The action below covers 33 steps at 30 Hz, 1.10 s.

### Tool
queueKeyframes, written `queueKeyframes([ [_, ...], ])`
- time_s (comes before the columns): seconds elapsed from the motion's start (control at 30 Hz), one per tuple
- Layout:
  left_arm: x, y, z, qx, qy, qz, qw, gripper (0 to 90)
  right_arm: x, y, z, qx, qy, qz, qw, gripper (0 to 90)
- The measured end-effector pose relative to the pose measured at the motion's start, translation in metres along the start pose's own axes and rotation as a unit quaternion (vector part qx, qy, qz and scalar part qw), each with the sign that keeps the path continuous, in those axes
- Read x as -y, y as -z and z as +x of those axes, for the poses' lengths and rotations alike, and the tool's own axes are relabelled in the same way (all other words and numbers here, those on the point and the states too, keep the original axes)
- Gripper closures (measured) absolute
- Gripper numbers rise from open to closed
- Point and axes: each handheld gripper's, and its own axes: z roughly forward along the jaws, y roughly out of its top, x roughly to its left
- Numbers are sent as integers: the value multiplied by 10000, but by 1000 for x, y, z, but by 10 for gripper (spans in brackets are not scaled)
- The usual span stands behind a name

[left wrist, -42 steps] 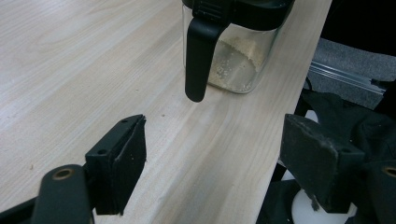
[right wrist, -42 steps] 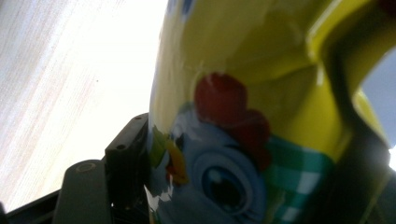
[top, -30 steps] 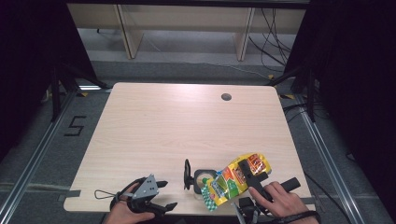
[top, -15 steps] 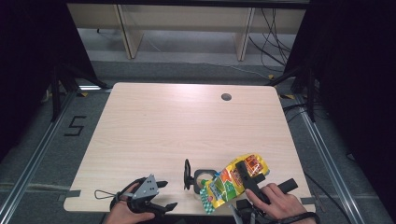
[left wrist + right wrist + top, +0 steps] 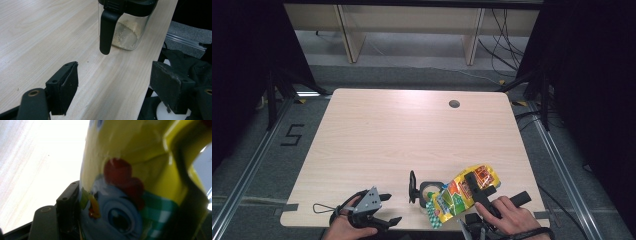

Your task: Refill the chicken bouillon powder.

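A yellow snack bag (image 5: 459,195) is tilting over a clear jar (image 5: 430,190) with its black lid (image 5: 412,186) hanging open, near the surface's (image 5: 387,135) front edge.

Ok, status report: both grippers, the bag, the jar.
Left gripper open, low near the table's front edge. Right gripper shut on the yellow snack bag, tilted over the clear jar. Jar lid flipped open, nothing blocking.

A single readable sign stands on the grey floor (image 5: 257,165) to the left of the light wooden desk (image 5: 402,135): the digit "5" (image 5: 292,135), laid out in black tape. The yellow printed foil bag (image 5: 460,194) carries coloured pictures and patches of print, but none of its lettering can be made out.
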Motion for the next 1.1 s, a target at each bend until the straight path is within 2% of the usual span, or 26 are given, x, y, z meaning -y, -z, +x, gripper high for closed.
queueKeyframes([
  [0.1,0,0,0,-7,-11,6,10000,225,2,1,-2,-21,125,-8,9999,307],
  [0.17,0,0,0,-12,-22,15,10000,224,2,0,-2,2,87,-4,10000,306],
  [0.2,0,0,0,-3,-7,3,10000,225,2,1,0,-14,-37,36,10000,307],
  [0.23,0,0,0,0,-1,1,10000,224,2,1,-1,-72,-20,98,9999,307],
  [0.5,0,0,1,-24,-25,17,10000,224,2,1,-1,-102,-17,91,9999,307],
  [0.57,0,0,1,-24,-25,18,10000,225,2,0,0,-28,-39,36,10000,307],
  [0.6,0,0,1,-23,-28,16,10000,224,2,0,-2,-20,73,-13,10000,307],
  [0.67,0,1,1,-24,-23,12,10000,224,2,0,-2,-18,77,-6,10000,306],
  [0.7,0,0,1,-22,-25,9,10000,224,2,0,0,-30,-46,33,10000,307],
  [0.77,0,0,1,-30,-30,18,10000,224,2,1,-1,-85,-11,86,9999,306],
  [0.8,0,0,1,-31,-31,20,10000,224,3,0,-3,-68,112,55,9999,307],
  [0.9,0,0,1,-29,-37,24,10000,224,4,0,-3,-104,142,71,9998,307],
  [0.93,0,0,1,-30,-35,22,10000,224,4,0,-1,-82,-13,80,9999,307],
  [1.1,0,0,1,-5,-27,1,10000,224,4,1,-2,-90,-46,100,9999,307],
])
